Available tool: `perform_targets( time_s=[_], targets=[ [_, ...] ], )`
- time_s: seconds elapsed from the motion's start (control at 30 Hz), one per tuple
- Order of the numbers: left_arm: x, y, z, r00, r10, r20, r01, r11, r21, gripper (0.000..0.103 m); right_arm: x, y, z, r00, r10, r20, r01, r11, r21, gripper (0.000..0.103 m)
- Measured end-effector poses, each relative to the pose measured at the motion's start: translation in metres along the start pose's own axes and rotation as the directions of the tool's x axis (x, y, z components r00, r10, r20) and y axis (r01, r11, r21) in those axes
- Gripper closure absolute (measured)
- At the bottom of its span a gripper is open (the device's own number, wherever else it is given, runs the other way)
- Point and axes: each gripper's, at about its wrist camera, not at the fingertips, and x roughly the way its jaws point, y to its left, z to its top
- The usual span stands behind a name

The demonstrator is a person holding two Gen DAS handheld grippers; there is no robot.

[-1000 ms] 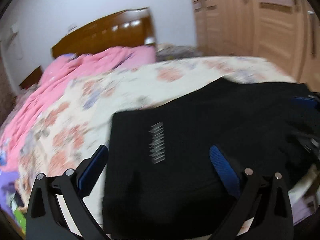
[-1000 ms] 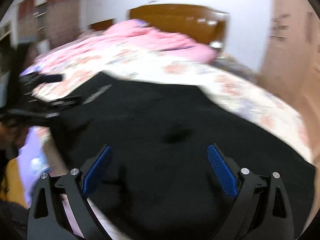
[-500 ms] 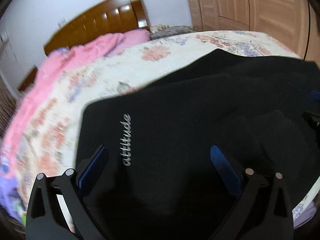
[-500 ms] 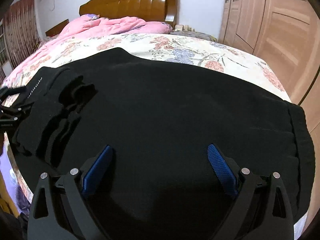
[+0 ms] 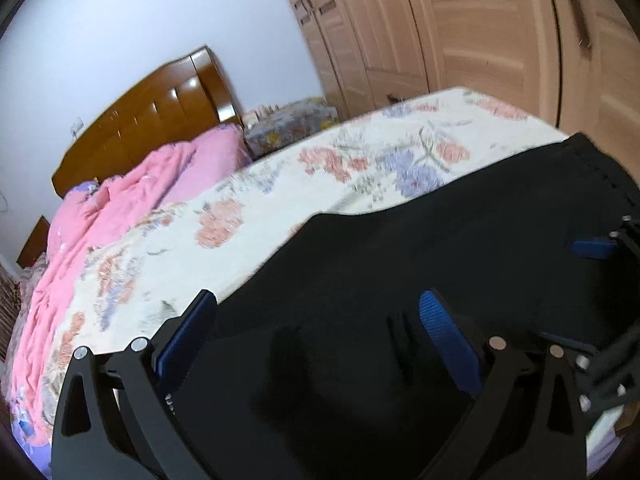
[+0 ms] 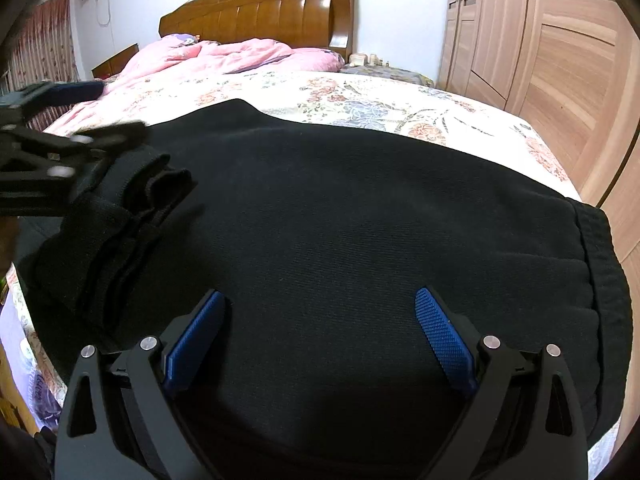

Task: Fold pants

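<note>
Black pants (image 6: pixel 340 208) lie flat across the floral bedsheet (image 6: pixel 360 96), with the waistband (image 6: pixel 600 264) at the right and bunched leg ends (image 6: pixel 120 208) piled on top at the left. My right gripper (image 6: pixel 318 304) hovers open just above the middle of the pants with nothing between its fingers. My left gripper (image 5: pixel 316 320) is open too, over the near left part of the pants (image 5: pixel 400 264). In the right wrist view the left gripper (image 6: pixel 120 108) sits over the bunched leg ends. The right gripper (image 5: pixel 576 292) shows at the right edge of the left wrist view.
A pink quilt (image 6: pixel 208 56) is heaped at the head of the bed below the wooden headboard (image 6: pixel 260 12). Wooden wardrobe doors (image 6: pixel 560 60) stand along the right side of the bed. A covered bedside table (image 5: pixel 292 120) sits beside the headboard.
The left gripper has swung right, toward the right gripper; the printed lettering on the pants has left its view. The right gripper has stayed over the pants' middle, open.
</note>
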Motion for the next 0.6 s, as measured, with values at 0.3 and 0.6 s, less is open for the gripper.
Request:
perform_targets(
  time_s=[0.3, 0.6],
  targets=[
    [0.034, -0.019, -0.015, 0.988, 0.134, -0.081, -0.129, 0.989, 0.069, 0.001, -0.015, -0.016, -0.01, 1.0, -0.001, 0.012, 0.001, 0.999, 0.032, 0.01],
    [0.029, -0.027, -0.016, 0.973, 0.228, -0.032, -0.223, 0.968, 0.115, 0.001, -0.117, -0.102, -0.08, 0.971, -0.022, 0.237, -0.075, 0.916, 0.394, 0.01]
  ],
)
